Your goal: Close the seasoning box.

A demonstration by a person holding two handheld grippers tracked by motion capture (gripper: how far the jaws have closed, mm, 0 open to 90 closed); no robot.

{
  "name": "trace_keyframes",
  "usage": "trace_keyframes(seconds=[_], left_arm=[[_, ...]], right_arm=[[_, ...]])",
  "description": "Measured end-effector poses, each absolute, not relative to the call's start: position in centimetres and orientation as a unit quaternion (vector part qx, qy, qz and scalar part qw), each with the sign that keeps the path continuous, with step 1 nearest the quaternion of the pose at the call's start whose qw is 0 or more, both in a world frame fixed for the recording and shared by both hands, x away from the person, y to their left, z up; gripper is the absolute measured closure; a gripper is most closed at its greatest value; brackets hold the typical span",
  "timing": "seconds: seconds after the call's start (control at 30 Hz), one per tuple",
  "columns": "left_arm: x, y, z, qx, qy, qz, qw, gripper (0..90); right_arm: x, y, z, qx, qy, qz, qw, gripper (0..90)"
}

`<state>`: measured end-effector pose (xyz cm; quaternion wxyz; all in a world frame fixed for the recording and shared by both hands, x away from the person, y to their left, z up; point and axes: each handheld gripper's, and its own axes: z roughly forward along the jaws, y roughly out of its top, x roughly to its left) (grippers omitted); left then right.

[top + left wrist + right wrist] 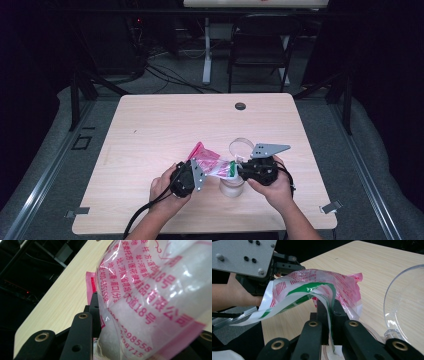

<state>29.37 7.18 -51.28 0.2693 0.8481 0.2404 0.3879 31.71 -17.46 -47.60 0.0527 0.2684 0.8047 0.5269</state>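
A clear plastic bag (pixel 212 162) with pink print and a green stripe hangs stretched between my two grippers, a little above the wooden table (pixel 165 125). My left gripper (pixel 202 169) clamps the bulky pink end; in its own view the bag (pixel 150 290), white contents inside, bulges between the jaws of the left gripper (pixel 150 322). My right gripper (pixel 238 170) pinches the green-striped edge (pixel 312 288), with the right gripper (pixel 330 307) shut flat on the film. A clear cup (pixel 232 188) stands right below the bag.
A clear round lid or dish (pixel 241 146) stands just behind the right gripper, close at the right in the right gripper view (pixel 402 307). A dark cable hole (pixel 240 106) sits near the table's far edge. A folding chair (pixel 262 45) stands beyond the table.
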Motion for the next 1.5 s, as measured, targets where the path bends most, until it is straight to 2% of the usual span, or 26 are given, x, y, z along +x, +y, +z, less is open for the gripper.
trace_keyframes(seconds=[0.53,0.63,0.8,1.23,1.5], left_arm=[[29.7,7.7,-52.0,0.845,0.269,0.348,0.303,70.7],[29.7,7.9,-52.2,0.844,0.278,0.337,0.311,70.7],[29.9,8.3,-52.5,0.841,0.29,0.328,0.318,70.8],[30.3,9.1,-52.8,0.837,0.311,0.3,0.335,71.0],[30.4,9.6,-52.9,0.831,0.325,0.286,0.349,71.1]], right_arm=[[31.5,-17.4,-47.1,0.263,0.801,0.535,0.058,78.2],[31.4,-17.4,-46.9,0.264,0.798,0.538,0.063,73.5],[31.3,-17.5,-46.7,0.265,0.792,0.545,0.079,60.4],[31.3,-17.7,-46.6,0.265,0.787,0.552,0.081,52.0],[31.1,-17.9,-46.1,0.259,0.784,0.558,0.083,51.7]])
